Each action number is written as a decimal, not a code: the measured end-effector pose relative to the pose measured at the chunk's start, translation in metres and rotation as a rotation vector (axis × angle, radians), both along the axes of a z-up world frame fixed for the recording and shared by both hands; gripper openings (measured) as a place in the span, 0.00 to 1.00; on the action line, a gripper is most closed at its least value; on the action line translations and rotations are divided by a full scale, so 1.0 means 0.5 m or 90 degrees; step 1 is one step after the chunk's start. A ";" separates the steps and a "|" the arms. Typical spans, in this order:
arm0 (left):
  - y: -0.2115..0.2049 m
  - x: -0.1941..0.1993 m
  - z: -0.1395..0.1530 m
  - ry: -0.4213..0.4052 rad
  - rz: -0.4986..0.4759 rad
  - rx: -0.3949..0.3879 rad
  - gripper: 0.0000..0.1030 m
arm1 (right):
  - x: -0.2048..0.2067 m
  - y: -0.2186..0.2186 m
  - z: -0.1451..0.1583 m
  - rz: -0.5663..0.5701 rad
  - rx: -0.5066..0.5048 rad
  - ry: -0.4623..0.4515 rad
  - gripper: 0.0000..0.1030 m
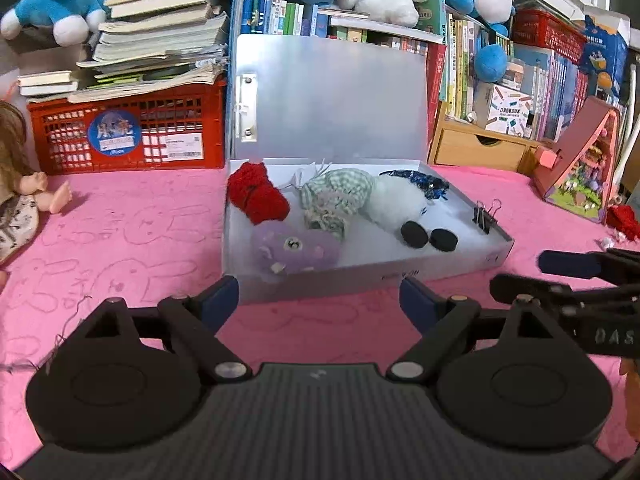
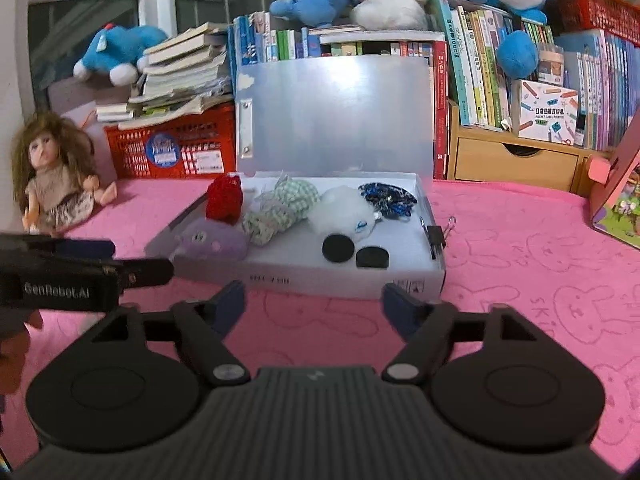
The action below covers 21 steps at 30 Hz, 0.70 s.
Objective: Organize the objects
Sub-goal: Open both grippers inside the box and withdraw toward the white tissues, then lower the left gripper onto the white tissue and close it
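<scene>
Box (image 1: 460,258) of translucent plastic sits open on the pink cloth (image 1: 120,240), lid (image 1: 332,96) propped upright against the row of books behind it; judged, the lid stands back so that things can be dropped in from the front.

Contents, left to right in the left wrist view: red knitted piece (image 1: 258,194) in the back corner, purple plush (image 1: 294,250) at the front wall, green checked fabric bundle (image 1: 334,198) in the middle, white fluffy toy (image 1: 394,204), dark blue sequinned piece (image 1: 420,182) at the back right, two black discs (image 1: 430,236) lying side by side on the floor of the box. A binder clip (image 1: 486,216) grips the right wall.

Left gripper (image 1: 320,304) hangs short of the front wall, fingers wide apart, nothing between them. Right gripper (image 2: 314,306) likewise: fingers spread, empty, just before the box front. Each one shows at the edge of the other's view, so they are side by side.

Outside the box: a doll (image 2: 52,176) seated at the far left, and a red knitted item (image 1: 624,220) on the cloth at the far right. Judged: most small things are already stowed; the loose red item may be next.
</scene>
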<state>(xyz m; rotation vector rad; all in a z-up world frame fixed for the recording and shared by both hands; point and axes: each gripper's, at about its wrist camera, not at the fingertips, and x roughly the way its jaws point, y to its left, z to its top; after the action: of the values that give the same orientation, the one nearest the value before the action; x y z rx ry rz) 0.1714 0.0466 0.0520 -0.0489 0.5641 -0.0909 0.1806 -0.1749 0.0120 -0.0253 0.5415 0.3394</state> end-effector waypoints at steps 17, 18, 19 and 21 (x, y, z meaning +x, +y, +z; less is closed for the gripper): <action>0.033 -0.091 -0.074 -0.009 0.031 0.040 0.91 | -0.095 0.028 -0.088 -0.065 -0.049 -0.003 0.94; 0.033 -0.090 -0.079 -0.004 0.034 0.040 0.91 | -0.093 0.030 -0.089 -0.064 -0.052 0.001 0.93; 0.035 -0.089 -0.084 0.001 0.036 0.038 0.91 | -0.093 0.032 -0.090 -0.061 -0.051 0.005 0.93; 0.039 -0.085 -0.093 0.012 0.038 0.029 0.91 | -0.093 0.037 -0.092 -0.043 -0.047 0.016 0.93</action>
<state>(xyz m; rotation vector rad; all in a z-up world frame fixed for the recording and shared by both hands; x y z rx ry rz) 0.1291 0.0659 0.0056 -0.0221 0.5832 -0.0189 0.1343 -0.1562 -0.0338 -0.0740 0.5779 0.2547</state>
